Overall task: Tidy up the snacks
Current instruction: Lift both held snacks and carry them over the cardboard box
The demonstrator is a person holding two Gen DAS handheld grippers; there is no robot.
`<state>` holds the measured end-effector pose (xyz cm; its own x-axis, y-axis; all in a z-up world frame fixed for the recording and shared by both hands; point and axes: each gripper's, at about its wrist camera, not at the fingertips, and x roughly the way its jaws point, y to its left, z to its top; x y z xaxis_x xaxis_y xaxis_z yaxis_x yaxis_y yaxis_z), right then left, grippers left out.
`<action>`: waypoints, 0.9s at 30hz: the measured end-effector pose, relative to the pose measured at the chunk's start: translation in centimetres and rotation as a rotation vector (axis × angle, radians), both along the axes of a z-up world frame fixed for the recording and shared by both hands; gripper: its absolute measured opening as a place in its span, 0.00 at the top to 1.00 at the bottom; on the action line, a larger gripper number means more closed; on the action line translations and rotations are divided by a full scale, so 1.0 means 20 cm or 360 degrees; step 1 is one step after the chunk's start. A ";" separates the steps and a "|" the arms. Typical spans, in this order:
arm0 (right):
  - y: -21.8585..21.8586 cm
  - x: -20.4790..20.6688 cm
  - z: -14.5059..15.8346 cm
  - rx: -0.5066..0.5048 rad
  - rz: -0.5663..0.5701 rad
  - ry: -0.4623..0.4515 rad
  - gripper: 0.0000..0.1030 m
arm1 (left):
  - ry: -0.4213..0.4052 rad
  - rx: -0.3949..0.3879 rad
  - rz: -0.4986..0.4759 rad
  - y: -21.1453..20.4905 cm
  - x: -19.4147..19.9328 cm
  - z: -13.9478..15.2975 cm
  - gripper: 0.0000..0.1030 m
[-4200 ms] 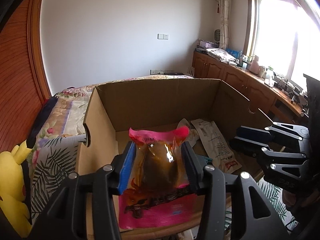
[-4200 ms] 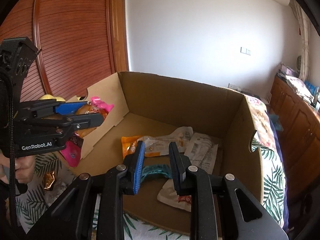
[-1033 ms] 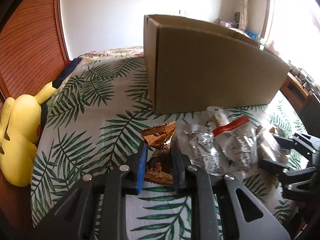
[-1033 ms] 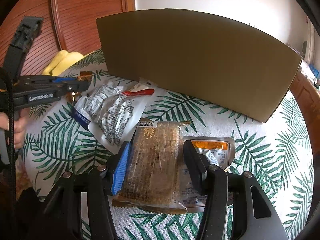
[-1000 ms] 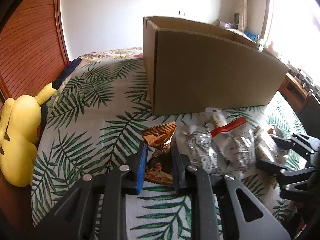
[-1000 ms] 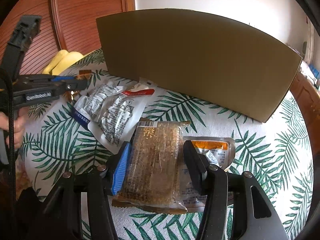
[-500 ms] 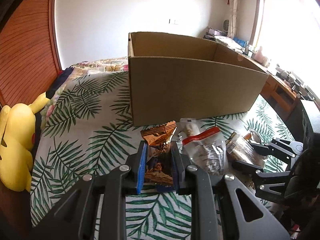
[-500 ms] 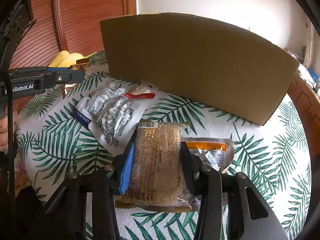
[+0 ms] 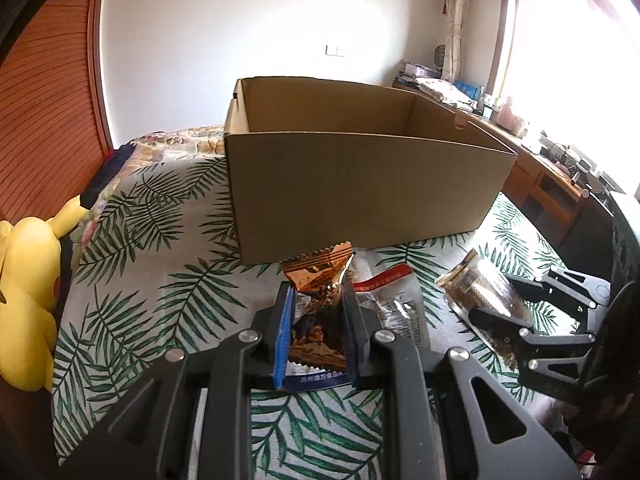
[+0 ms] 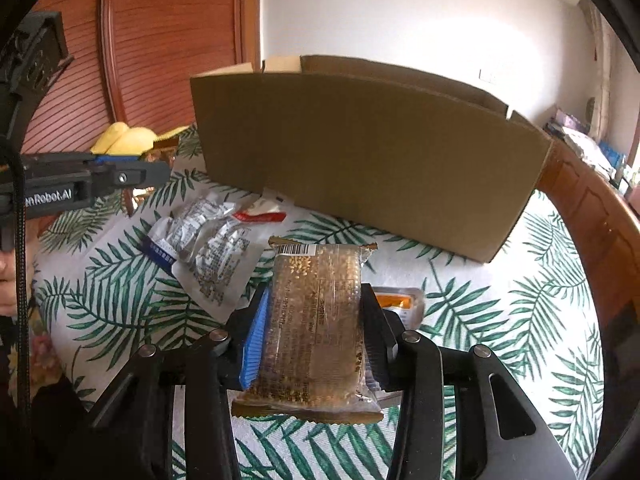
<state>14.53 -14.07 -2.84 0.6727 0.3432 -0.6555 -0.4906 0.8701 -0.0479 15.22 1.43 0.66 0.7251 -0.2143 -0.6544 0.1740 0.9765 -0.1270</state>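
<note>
The left gripper (image 9: 316, 320), marked "GenRobot.AI", is clamping a gold wrapper (image 9: 318, 280) in front of the box (image 9: 360, 188). A silver pouch (image 10: 208, 240) is lying between. The right gripper (image 10: 314, 320) is squeezing a barcoded seed bar (image 10: 316, 320).

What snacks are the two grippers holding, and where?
Left gripper pinches the bronze foil packet by its sides; right gripper pinches the clear seed-bar packet by its long edges.

I see a white wall (image 9: 248, 40) with a switch plate (image 9: 334, 51), reddish wood panelling (image 9: 44, 100) on the left, a bright window (image 9: 568, 60) with a curtain (image 9: 454, 20) on the right, cluttered wooden cabinets (image 9: 552, 176) beneath it, and a palm-leaf bedspread (image 9: 152, 280) below.
</note>
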 end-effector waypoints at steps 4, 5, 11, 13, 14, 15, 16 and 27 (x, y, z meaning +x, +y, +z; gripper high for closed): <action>-0.02 -0.01 0.07 0.0037 -0.0001 -0.0036 0.58 | -0.0007 0.0012 -0.0030 -0.03 0.01 0.02 0.80; -0.02 -0.01 0.08 0.0046 -0.0004 -0.0045 0.58 | -0.0012 0.0010 -0.0037 -0.04 0.02 0.03 0.80; -0.06 -0.02 0.17 0.0099 -0.0020 -0.0101 0.58 | -0.0058 -0.0023 -0.0038 -0.06 0.04 0.07 0.80; -0.07 -0.01 0.19 0.0103 -0.0033 -0.0124 0.58 | -0.0067 -0.0025 -0.0045 -0.07 0.05 0.08 0.80; -0.08 -0.02 0.20 0.0107 -0.0038 -0.0132 0.58 | -0.0071 -0.0024 -0.0049 -0.08 0.05 0.08 0.80; -0.10 -0.01 0.21 0.0115 -0.0047 -0.0139 0.58 | -0.0074 -0.0025 -0.0052 -0.08 0.06 0.09 0.80; -0.11 -0.01 0.22 0.0119 -0.0052 -0.0144 0.58 | -0.0076 -0.0025 -0.0054 -0.08 0.07 0.10 0.80; -0.19 0.05 0.35 0.0127 -0.0085 -0.0266 0.58 | -0.0164 -0.0007 -0.0086 -0.12 0.17 0.23 0.80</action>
